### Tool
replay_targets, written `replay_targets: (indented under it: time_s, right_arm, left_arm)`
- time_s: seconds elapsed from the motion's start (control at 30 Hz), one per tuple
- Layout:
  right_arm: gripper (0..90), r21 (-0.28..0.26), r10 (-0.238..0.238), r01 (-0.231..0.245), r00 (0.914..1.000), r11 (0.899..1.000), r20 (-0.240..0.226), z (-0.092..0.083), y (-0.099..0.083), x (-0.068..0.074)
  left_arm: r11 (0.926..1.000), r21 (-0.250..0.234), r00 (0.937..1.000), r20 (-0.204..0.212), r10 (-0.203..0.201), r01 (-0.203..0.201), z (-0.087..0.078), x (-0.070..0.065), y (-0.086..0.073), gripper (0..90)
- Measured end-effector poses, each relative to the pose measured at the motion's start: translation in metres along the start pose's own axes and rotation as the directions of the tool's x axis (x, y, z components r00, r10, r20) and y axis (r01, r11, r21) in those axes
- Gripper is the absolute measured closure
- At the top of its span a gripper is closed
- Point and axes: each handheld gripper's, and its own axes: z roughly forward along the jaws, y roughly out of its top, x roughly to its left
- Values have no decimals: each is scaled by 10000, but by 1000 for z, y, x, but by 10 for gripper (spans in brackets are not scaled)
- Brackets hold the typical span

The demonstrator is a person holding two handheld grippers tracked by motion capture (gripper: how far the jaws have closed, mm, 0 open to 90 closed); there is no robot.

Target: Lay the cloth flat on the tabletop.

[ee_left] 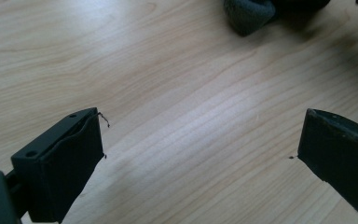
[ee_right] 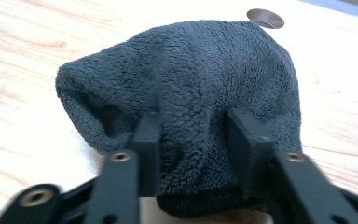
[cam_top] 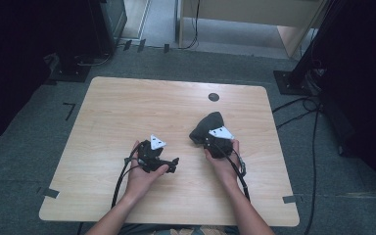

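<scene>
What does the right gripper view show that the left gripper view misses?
Right gripper view: the right tool pinching a fold of the dark fuzzy cloth, and the round dark grommet in the table beyond it. Left gripper view: the left tool spread wide with bare wood between its jaws, and just a corner of the cloth at the top edge. Both share the light wooden table and the cloth.

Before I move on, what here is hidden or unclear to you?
- Dark fuzzy cloth: what kind of item it is; bunched in the right tool, near edge cut off by the right gripper view's bottom.
- Same cloth in the left gripper view: just a corner, cut by the top edge.
- Left tool: right jaw cut by that frame's edge.
- Dark round spot on the table: too small to identify.
</scene>
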Motion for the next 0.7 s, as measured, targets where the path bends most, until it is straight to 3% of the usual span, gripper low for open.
replay_targets:
  time_s: [0.17, 0.27, 0.53, 0.57, 0.7]
  right_arm:
    - [764, -199, -23, 15, 9991, 9998, -429, -9, -1, -3]
    - [785, -243, 42, -63, 9964, 9997, -842, -14, -1, -3]
    - [796, -550, 157, -266, 9817, 9981, -1900, -34, 4, 8]
    - [796, -584, 136, -262, 9782, 9979, -2074, -37, 5, 11]
    - [795, -686, 56, -242, 9659, 9974, -2590, -45, 8, 21]
  left_arm:
    - [10000, -83, 9996, 275, 35, -33, 1, -1, 0, 0]
    - [9995, -246, 9996, 190, 224, -219, 2, -3, 0, 74]
    - [9979, -203, 9974, 375, 622, -615, 5, -8, -3, 85]
    - [9972, -298, 9971, 335, 689, -679, 4, -8, -3, 131]
    - [9966, -511, 9964, 514, 680, -654, 2, -7, -3, 149]
